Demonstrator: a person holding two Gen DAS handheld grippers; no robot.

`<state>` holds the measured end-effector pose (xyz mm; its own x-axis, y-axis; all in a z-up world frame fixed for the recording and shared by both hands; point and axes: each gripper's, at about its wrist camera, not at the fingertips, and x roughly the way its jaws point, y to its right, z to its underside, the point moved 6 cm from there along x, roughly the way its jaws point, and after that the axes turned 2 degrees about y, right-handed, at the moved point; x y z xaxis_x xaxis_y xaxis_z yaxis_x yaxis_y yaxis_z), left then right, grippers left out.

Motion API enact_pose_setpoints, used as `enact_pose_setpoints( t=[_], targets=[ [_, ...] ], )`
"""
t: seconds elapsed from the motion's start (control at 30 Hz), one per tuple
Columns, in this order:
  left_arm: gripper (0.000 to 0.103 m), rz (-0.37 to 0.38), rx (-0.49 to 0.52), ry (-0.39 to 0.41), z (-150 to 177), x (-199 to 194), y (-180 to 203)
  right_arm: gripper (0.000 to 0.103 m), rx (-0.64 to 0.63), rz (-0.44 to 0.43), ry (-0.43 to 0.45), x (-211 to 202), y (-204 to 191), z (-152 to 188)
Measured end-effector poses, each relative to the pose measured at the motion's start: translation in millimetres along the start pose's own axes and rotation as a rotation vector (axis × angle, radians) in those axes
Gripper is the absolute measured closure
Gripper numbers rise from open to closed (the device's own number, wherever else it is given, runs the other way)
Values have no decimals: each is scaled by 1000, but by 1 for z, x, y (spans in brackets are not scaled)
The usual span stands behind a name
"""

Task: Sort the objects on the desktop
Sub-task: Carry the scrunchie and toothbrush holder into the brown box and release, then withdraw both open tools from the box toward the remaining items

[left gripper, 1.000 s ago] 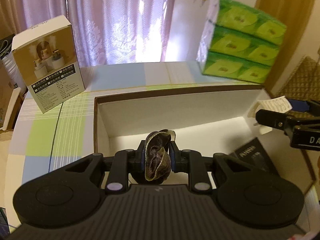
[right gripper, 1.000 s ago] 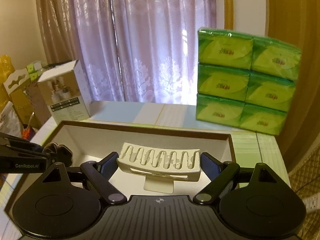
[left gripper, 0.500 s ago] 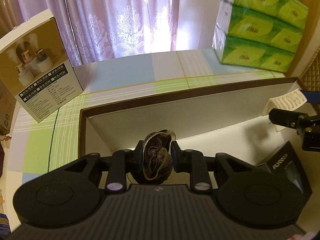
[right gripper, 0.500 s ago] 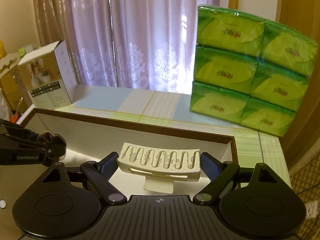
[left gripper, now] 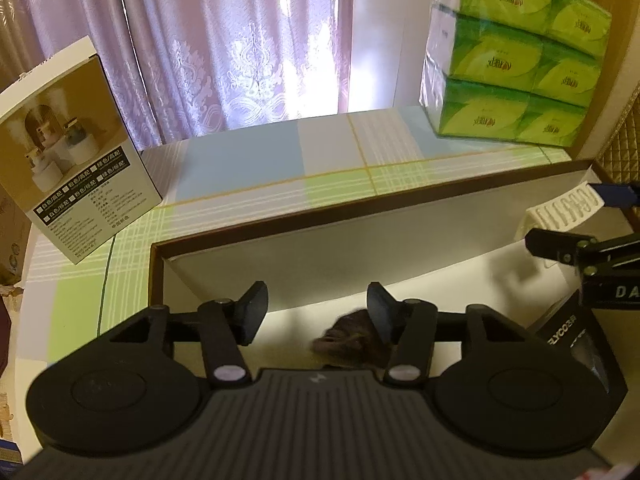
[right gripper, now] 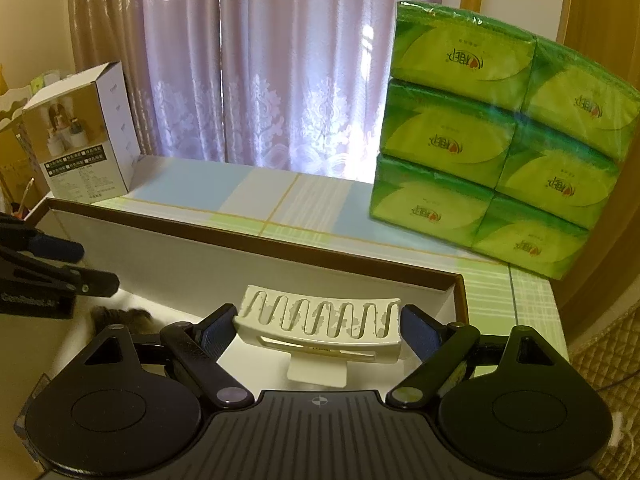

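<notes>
Fingers of the left tool (left gripper: pixel 316 312) stand wide apart over the white box (left gripper: pixel 360 248), with a dark blurred bundle (left gripper: pixel 352 344) just below by its right finger. The right tool (right gripper: pixel 318 330) is clamped on a white soap dish (right gripper: pixel 320 320), held above the box's right end.

Two grippers: the left gripper (left gripper: pixel 316 306) and the right gripper (right gripper: pixel 318 326). One tray (left gripper: pixel 360 216) on the counter (left gripper: pixel 248 168). In the tray, one dark scrunchie (left gripper: pixel 348 344), one black box (left gripper: pixel 572 336) and one white soap dish (right gripper: pixel 320 322). On the counter, one product carton (left gripper: pixel 76 172) and one pack of tissues (right gripper: pixel 496 144), six green packets showing on its face, stacked three high and two across. Two curtains (left gripper: pixel 240 48) behind.
</notes>
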<state>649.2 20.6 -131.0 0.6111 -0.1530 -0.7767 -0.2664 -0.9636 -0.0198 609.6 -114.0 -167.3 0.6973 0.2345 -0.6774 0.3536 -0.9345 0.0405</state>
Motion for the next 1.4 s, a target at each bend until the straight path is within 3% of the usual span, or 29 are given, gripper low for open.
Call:
enact_pose_setpoints(
  t=[0.1,0.17,0.3,0.4,0.5,0.87,1.4],
  targets=[
    [44,9,-2,6,-1,-2,1,18,-3,12,4,1,3,1],
    [28,-6,6,15,-1,-5,3,17,-11,17,10,0,4,1],
    [28,-13,-6,22,0,-10,-1,7,-5,27,42,-9,7,-2],
    [26,-3,-21,26,2,-19,-5,5,5,10,54,-19,8,-4],
    [19,-8,-28,36,3,-30,-9,2,27,-20,60,-34,8,-3],
    [11,7,-63,65,15,-76,-8,2,69,-116,13,-78,-10,18],
    [7,58,-93,79,46,-141,7,2,102,-107,24,-137,-26,34]
  ],
)
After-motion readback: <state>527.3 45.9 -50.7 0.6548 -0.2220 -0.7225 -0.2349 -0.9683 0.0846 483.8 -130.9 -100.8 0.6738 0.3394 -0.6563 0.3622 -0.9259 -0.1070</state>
